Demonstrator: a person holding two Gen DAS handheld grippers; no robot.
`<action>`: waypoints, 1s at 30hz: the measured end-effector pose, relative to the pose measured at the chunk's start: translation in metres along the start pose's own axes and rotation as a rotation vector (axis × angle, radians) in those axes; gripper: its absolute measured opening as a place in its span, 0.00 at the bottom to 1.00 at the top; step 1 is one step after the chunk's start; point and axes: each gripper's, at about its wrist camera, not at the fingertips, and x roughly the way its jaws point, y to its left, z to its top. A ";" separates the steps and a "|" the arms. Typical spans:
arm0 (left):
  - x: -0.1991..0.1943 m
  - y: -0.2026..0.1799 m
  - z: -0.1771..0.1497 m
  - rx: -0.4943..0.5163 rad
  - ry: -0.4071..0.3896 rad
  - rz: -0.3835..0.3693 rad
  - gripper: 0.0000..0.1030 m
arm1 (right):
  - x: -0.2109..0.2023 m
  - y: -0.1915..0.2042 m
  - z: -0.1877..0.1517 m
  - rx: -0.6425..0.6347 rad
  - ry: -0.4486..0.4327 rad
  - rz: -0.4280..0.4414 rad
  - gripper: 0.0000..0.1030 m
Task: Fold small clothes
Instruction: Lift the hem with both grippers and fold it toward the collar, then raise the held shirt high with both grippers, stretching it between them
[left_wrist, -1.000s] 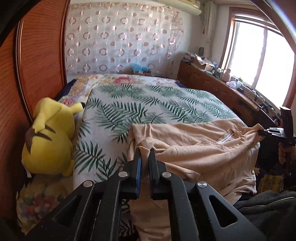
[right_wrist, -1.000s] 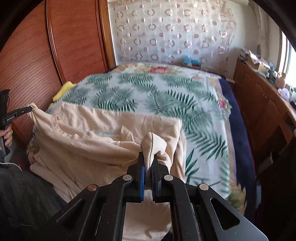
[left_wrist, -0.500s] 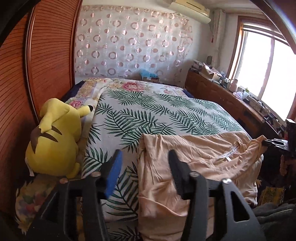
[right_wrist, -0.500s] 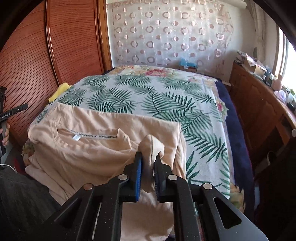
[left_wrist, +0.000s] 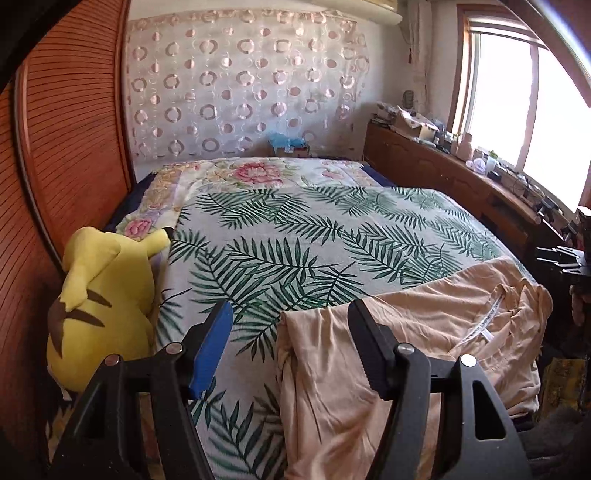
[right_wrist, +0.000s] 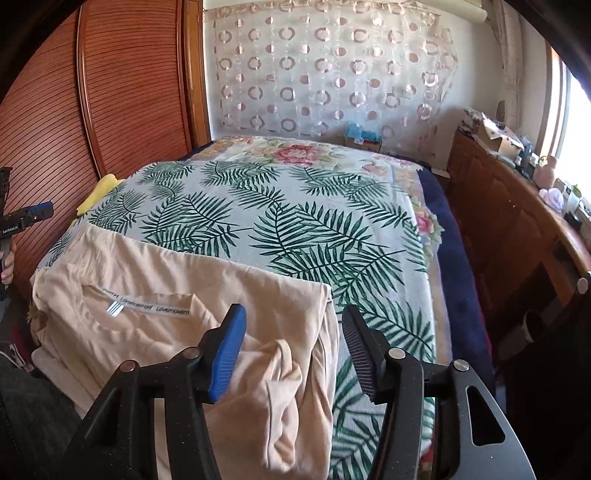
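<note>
Left wrist view: our left gripper (left_wrist: 288, 332) has just been opening, holds nothing; right gripper (right_wrist: 293, 332) likewise opening, peach shirt (right_wrist: 177, 332) released on the bed (right_wrist: 295, 221).

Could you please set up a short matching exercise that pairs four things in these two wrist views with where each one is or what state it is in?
Things:
1. peach shirt
2. yellow plush toy
3. left claw
4. neck label

Places or states:
A. beside the wooden panel at the bed's edge
B. open, pads off the cloth
C. spread on the near end of the leaf-print blanket
D. inside the collar, facing up

Pairs: 1-C, 2-A, 3-B, 4-D
</note>
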 end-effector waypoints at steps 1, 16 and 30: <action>0.008 0.001 0.002 -0.001 0.017 -0.003 0.64 | 0.011 -0.001 0.002 -0.003 0.013 0.001 0.57; 0.071 0.019 -0.017 -0.071 0.192 -0.065 0.64 | 0.089 -0.020 0.016 0.060 0.142 0.051 0.57; 0.034 -0.014 -0.008 -0.008 0.101 -0.135 0.10 | 0.062 -0.004 0.010 -0.005 0.064 0.119 0.10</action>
